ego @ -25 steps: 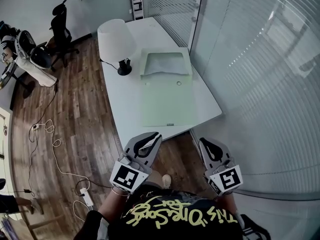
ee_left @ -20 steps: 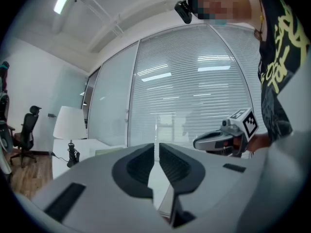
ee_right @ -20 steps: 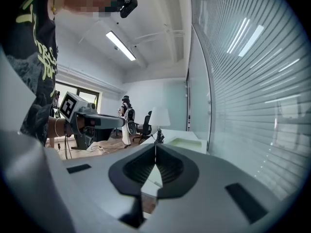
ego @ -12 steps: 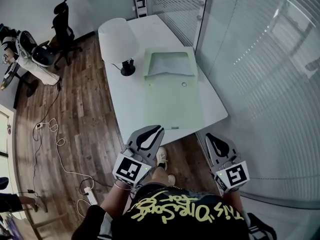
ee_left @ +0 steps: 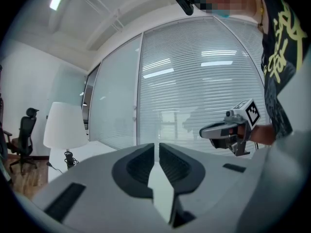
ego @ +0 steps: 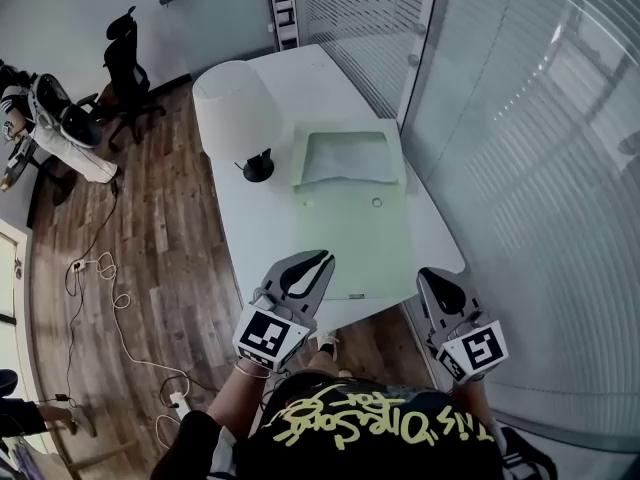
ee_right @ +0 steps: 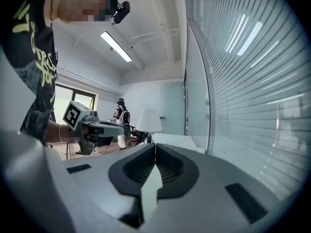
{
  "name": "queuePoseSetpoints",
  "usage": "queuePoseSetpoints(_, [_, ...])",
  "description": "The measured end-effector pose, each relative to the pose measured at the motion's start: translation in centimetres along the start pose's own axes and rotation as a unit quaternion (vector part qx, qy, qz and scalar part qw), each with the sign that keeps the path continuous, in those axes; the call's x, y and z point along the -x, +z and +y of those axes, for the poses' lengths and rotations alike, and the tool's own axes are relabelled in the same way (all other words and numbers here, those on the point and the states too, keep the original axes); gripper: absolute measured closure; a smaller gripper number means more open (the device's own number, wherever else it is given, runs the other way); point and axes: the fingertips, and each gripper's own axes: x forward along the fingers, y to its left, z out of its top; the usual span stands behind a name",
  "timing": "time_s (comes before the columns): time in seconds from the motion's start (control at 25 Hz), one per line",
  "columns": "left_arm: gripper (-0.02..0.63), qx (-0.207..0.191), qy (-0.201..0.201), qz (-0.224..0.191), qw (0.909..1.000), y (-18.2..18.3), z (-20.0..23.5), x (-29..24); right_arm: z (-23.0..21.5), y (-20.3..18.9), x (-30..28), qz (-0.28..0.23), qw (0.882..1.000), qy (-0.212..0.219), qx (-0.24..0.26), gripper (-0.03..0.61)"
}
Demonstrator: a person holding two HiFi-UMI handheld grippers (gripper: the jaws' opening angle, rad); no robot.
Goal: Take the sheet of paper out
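A pale green folder [ego: 352,238] lies flat on the white table [ego: 250,223]. Its far end is open, and a white sheet of paper [ego: 347,158] shows in the pocket there. My left gripper [ego: 318,260] hovers at the table's near edge, just left of the folder's near end. Its jaws are shut and hold nothing [ee_left: 156,145]. My right gripper [ego: 432,273] is beside the table's near right corner, also shut and empty [ee_right: 155,145]. Both grippers point level toward the table and touch nothing.
A white lamp [ego: 232,98] with a black base [ego: 258,168] stands left of the folder. A glass wall with blinds [ego: 520,148] runs close along the table's right side. Office chairs [ego: 125,63] and floor cables [ego: 100,288] lie to the left.
Both grippers have come forward to the table's near edge, and the table and folder now sit closer in the head view. Both pairs of jaws stayed shut.
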Motion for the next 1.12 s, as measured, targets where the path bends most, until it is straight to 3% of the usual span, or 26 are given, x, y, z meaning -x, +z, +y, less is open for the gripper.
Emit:
queuePoseSetpoints(0.12, [0.578, -0.004, 0.012, -0.016, 0.9998, 1.2, 2.4, -0.3, -0.1, 1.6, -2.0, -0.021, 1.000, 0.003, 0.016, 0.571])
queuePoseSetpoints(0.48, [0.578, 0.041, 0.018, -0.045, 0.9980, 2.7, 6.2, -2.6, -2.4, 1.8, -5.7, -0.004, 1.000, 0.000, 0.028, 0.571])
queuePoseSetpoints(0.64, [0.578, 0.028, 0.014, -0.031, 0.9990, 1.5, 7.1, -3.9, -3.4, 1.8, -7.8, -0.001, 1.000, 0.002, 0.024, 0.571])
queuePoseSetpoints(0.84, [0.578, 0.062, 0.021, -0.038, 0.9971, 0.9, 8.7, -5.3, -3.6, 2.3, -10.5, -0.029, 0.999, 0.007, 0.036, 0.571])
queuePoseSetpoints(1.12, [0.578, 0.078, 0.030, -0.033, 0.9959, 1.0, 10.6, -6.3, -4.3, 4.0, -13.3, -0.046, 0.998, 0.016, 0.045, 0.571])
